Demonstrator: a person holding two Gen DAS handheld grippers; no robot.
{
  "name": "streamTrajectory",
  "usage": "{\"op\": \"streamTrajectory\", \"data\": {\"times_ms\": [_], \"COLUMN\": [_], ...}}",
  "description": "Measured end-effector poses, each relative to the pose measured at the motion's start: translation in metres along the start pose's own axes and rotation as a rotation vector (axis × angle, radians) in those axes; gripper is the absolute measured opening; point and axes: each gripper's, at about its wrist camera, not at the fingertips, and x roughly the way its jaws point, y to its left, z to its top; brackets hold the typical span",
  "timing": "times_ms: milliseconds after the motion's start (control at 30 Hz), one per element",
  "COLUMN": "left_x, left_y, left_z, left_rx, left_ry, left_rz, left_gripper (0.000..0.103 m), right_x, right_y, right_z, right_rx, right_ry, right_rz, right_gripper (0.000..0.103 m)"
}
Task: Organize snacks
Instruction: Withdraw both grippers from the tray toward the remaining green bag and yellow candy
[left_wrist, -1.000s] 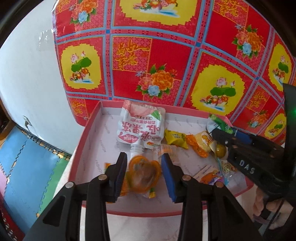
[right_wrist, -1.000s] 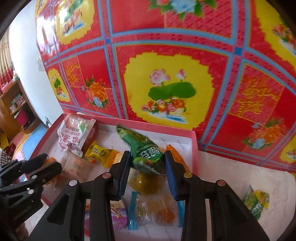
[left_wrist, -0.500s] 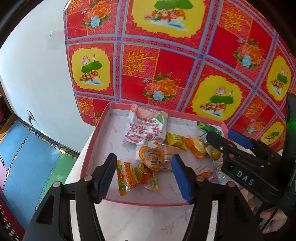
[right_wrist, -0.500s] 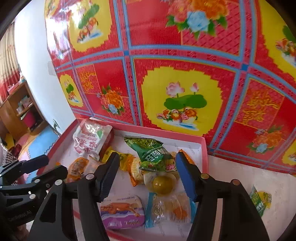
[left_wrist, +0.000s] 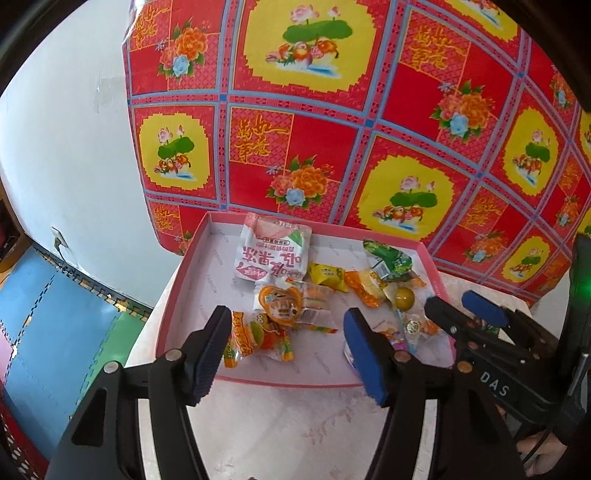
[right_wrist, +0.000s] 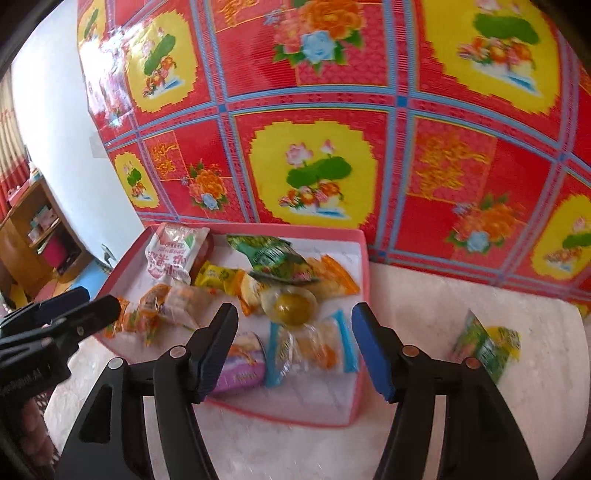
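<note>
Where legible, "DAS" on right gripper (left_wrist: 463, 308)

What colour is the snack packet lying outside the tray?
Green and yellow; the packet shows only in the right wrist view, slightly blurred, on the table.

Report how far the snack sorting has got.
Done: most snacks lie in the pink tray. In hand: nothing; left gripper and right gripper are both open and empty. Left: one green packet sits on the table outside the tray.
</note>
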Motion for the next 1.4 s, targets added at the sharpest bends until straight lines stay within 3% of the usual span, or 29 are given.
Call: {"op": "streamTrajectory", "data": {"times_ms": [633,1400], "left_x": [-0.018,-0.005], "left_y": [-0.012,-0.082], "left_z": [-0.023,-0.032], "left_rx": [-0.018,0.121], "left_ry": [0.044,0.086], "left_rz": [-0.043,-0.081], "left_gripper": [0.067,0.067], "right_x": [-0.031,-0.047], "right_y": [-0.028,-0.122], "right_z": [-0.038,-0.045], "right_rx": [0.051,0.278], "right_ry": [0.022,-0.006], "right_rz": [-0.042,-0.070], "right_gripper": [0.066,0.066]}}
